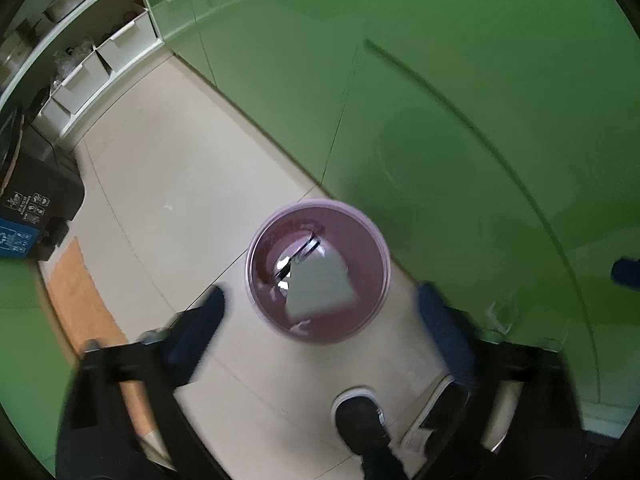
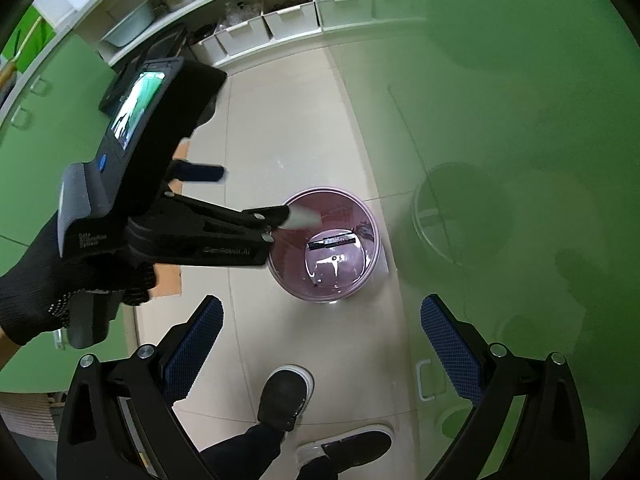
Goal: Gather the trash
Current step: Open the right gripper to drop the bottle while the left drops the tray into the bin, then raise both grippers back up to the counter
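Pink bin (image 1: 319, 271) sits below both our wide-open grippers (image 1: 320, 316) (image 2: 320, 332); falling pale paper (image 1: 320, 288) may catch its rim and spill.

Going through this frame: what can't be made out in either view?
- Pale scrap, left wrist view: motion blur hides what it is made of. In the right wrist view I cannot tell whether it touches a fingertip of the left gripper.
- Bin contents, left wrist view: mostly covered by the scrap.
- Dark wrapper in the bin, right wrist view: print too small to read.
- Person: cut off above the shoes by the bottom edge.
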A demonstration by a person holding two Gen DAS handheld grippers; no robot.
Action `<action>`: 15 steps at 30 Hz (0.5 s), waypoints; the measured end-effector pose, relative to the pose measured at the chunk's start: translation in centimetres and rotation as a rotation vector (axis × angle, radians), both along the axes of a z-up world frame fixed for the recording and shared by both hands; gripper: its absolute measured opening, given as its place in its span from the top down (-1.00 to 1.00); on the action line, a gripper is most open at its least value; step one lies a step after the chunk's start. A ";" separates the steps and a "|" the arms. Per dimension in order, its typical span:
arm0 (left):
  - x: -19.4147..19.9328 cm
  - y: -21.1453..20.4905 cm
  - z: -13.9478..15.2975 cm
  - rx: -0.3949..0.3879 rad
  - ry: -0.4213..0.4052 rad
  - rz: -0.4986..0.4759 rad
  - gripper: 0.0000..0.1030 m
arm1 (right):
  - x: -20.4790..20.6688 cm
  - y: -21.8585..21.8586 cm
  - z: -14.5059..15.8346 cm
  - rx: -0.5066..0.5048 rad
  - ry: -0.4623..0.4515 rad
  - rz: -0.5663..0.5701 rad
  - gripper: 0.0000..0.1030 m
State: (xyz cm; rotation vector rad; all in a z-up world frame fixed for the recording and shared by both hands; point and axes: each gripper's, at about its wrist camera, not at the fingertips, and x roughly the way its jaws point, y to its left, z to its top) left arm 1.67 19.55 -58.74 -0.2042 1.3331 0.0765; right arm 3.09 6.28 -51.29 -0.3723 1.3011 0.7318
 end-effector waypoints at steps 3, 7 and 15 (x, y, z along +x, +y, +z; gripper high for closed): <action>0.4 0.2 0.1 -0.013 0.013 0.004 -0.94 | -0.1 -0.2 0.3 0.007 -0.004 -0.005 -0.85; 0.2 0.2 1.1 -0.017 0.005 0.005 -0.94 | -0.1 -0.2 1.1 0.014 -0.008 -0.011 -0.85; -0.6 -0.3 8.3 0.001 -0.038 0.013 -0.94 | -1.3 -0.1 6.8 0.048 -0.045 -0.009 -0.85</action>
